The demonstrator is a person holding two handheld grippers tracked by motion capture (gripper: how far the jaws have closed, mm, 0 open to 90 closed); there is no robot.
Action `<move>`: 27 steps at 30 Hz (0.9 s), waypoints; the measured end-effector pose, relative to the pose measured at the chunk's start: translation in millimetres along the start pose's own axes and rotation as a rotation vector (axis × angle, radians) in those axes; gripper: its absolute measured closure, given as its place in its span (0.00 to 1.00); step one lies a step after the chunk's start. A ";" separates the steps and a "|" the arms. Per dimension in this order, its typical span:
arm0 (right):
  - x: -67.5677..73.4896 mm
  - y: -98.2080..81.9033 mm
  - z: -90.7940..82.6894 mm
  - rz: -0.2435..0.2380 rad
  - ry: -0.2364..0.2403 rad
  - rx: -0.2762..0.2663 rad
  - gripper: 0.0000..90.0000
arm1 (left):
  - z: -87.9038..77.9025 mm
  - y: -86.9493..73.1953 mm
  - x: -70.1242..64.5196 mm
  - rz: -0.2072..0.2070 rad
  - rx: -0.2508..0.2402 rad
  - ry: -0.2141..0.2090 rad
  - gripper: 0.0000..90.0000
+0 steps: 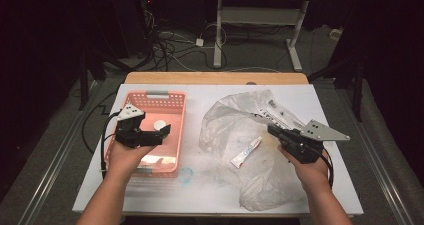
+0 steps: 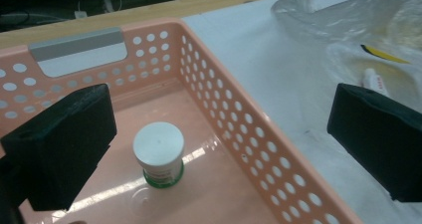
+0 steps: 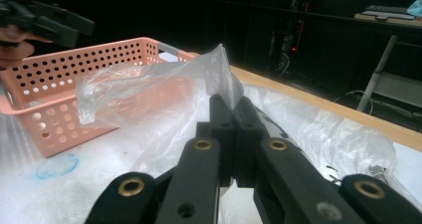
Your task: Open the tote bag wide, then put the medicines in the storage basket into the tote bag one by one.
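A pink perforated basket (image 1: 176,116) stands on the left of the white table, and a small white-lidded jar (image 1: 159,124) sits upright inside it. My left gripper (image 1: 151,130) hovers over the basket, open and empty. In the left gripper view the jar (image 2: 158,153) is on the basket floor below the wide-apart jaws of that gripper (image 2: 221,142). My right gripper (image 1: 273,130) is shut on a fold of the clear plastic bag (image 1: 235,117), and in the right gripper view this gripper (image 3: 234,107) lifts the film into a peak. A white tube (image 1: 246,151) lies in the bag.
The crumpled bag spreads over the table's right half to near its front edge. A faint blue ring (image 1: 186,174) marks the surface by the basket's near corner. A wooden strip (image 1: 215,78) borders the far edge. Beyond it are cables and a desk frame on the floor.
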State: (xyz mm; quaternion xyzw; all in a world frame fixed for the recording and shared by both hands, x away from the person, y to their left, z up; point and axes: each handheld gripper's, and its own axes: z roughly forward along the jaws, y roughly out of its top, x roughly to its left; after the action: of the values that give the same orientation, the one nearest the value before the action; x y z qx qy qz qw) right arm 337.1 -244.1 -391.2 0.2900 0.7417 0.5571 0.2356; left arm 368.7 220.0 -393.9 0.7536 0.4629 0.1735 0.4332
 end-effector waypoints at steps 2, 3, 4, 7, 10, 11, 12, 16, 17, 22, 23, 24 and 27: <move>-0.5 -0.4 0.2 -0.001 0.000 0.003 1.00 | 7.7 1.2 6.8 -0.018 0.015 0.005 0.00; -0.7 -0.2 0.0 -0.003 0.001 0.001 1.00 | 11.6 1.7 9.4 -0.022 0.021 0.002 0.00; -0.8 0.2 -0.7 -0.002 0.002 0.000 1.00 | 15.6 2.2 11.2 -0.023 0.029 0.002 0.00; -0.4 -1.1 -1.1 0.002 0.001 -0.002 1.00 | 26.7 3.1 17.8 -0.046 0.054 -0.004 0.00; 0.8 -2.8 0.5 0.000 0.005 0.011 1.00 | 34.1 3.2 22.9 -0.051 0.075 0.005 0.03; 0.7 -2.7 0.3 -0.005 0.006 0.008 1.00 | 36.2 2.8 24.3 -0.055 0.082 0.009 0.04; 0.6 -2.3 0.0 -0.006 0.004 0.008 1.00 | 38.7 2.3 25.5 -0.059 0.092 0.020 0.05; -0.6 -3.0 0.9 0.004 0.003 0.006 1.00 | 47.0 0.5 30.3 -0.067 0.152 0.036 0.05; -0.4 -3.4 1.9 0.003 0.003 0.010 1.00 | 48.2 0.2 31.6 -0.068 0.164 0.038 0.05; 2.7 -4.3 6.6 -0.010 0.019 0.021 1.00 | 55.6 0.7 37.6 -0.079 0.245 0.030 0.12; 3.4 -3.9 6.6 -0.009 0.021 0.020 1.00 | 56.9 0.3 38.0 -0.080 0.254 0.029 0.14; 3.9 -3.5 6.1 -0.007 0.022 0.017 1.00 | 58.9 -0.4 38.4 -0.085 0.266 0.033 0.15; 4.6 -3.0 6.0 -0.015 0.027 0.013 1.00 | 63.9 -2.0 38.9 -0.092 0.306 0.029 0.17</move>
State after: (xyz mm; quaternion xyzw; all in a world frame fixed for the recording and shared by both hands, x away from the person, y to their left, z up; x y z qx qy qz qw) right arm 337.3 -237.5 -395.8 0.2786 0.7504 0.5544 0.2279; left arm 429.8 221.9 -437.0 0.7862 0.5242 0.0918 0.3141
